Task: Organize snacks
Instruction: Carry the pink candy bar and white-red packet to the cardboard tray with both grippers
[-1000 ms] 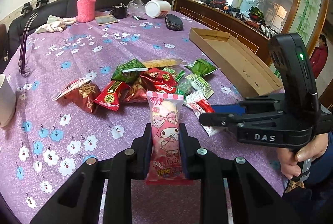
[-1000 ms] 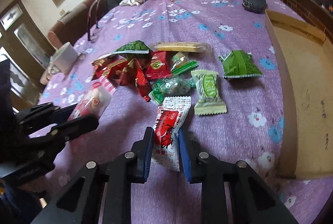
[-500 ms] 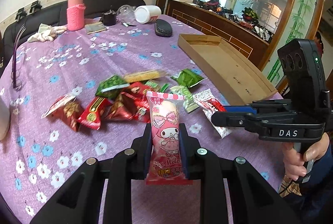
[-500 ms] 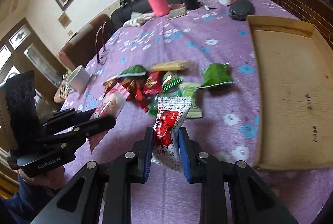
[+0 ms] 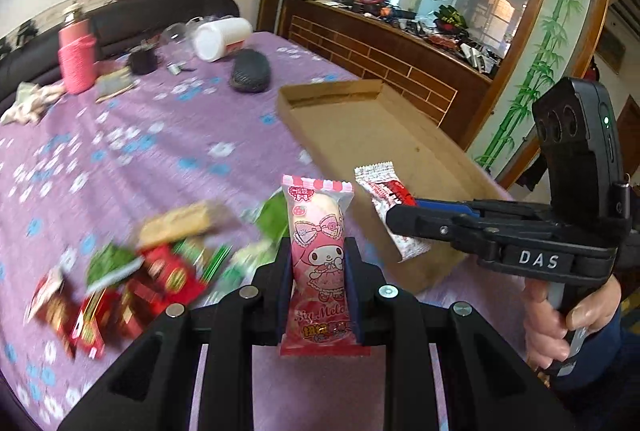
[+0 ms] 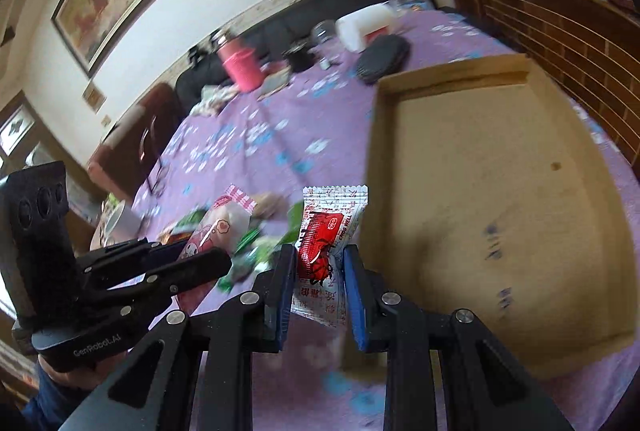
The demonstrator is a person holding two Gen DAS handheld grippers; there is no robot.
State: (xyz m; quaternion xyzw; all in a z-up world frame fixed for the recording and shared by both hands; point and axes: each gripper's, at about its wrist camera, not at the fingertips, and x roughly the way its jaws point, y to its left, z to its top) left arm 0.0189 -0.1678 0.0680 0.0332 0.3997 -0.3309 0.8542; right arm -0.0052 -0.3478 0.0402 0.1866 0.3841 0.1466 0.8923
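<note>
At lower centre of each view, the left hand-held gripper [image 5: 318, 295] pinches a light, crinkly pink cartoon-print snack packet [image 5: 319, 263] mid-body, while the right hand-held gripper [image 6: 318, 283] likewise clamps a thin, slippery white-and-red sachet [image 6: 326, 247] beside the shallow brown cardboard tray [image 6: 500, 199].

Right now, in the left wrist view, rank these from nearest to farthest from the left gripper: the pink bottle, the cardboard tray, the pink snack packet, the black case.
1. Pink snack packet: clamped between the left gripper fingers.
2. Cardboard tray: ahead, to the right.
3. Black case: beyond the tray's far end, centre.
4. Pink bottle: far left, by the table's back edge.
</note>
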